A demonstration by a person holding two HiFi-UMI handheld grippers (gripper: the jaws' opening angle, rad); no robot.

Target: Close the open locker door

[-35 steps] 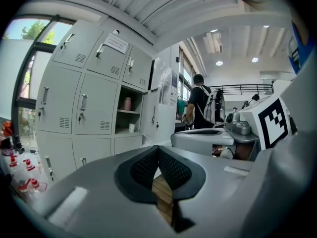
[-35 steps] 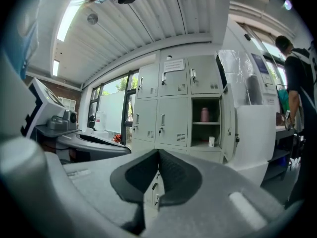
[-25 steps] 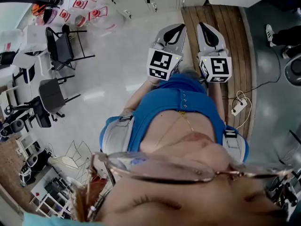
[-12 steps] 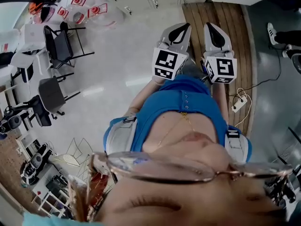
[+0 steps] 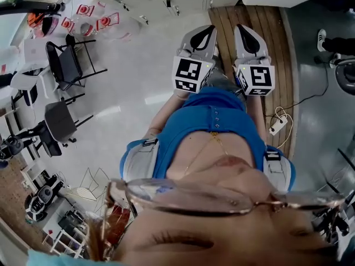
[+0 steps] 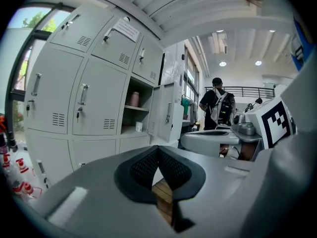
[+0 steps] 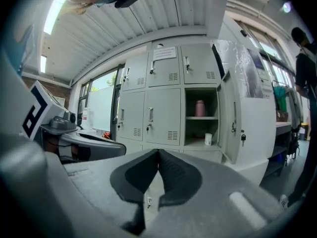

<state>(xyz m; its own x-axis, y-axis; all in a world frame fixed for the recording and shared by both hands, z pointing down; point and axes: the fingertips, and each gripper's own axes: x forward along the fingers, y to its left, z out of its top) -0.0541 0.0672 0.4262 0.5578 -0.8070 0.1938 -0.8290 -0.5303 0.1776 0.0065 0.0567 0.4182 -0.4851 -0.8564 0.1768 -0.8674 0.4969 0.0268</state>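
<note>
Both grippers held level, side by side, facing a locker bank with one door standing open.

The left gripper and the right gripper each have their jaws closed tip to tip, with nothing between them. Both are well apart from the grey locker bank on the far side of the floor. In the right gripper view the locker door is swung outward at the right edge of its open compartment. A key hangs from the door's front face. Inside, a pink bottle stands on the upper shelf and a white cup stands on the compartment floor below. The neighbouring doors to the left are shut. In the head view the right gripper lies over a wooden platform, and the left gripper is just left of it.
</note>
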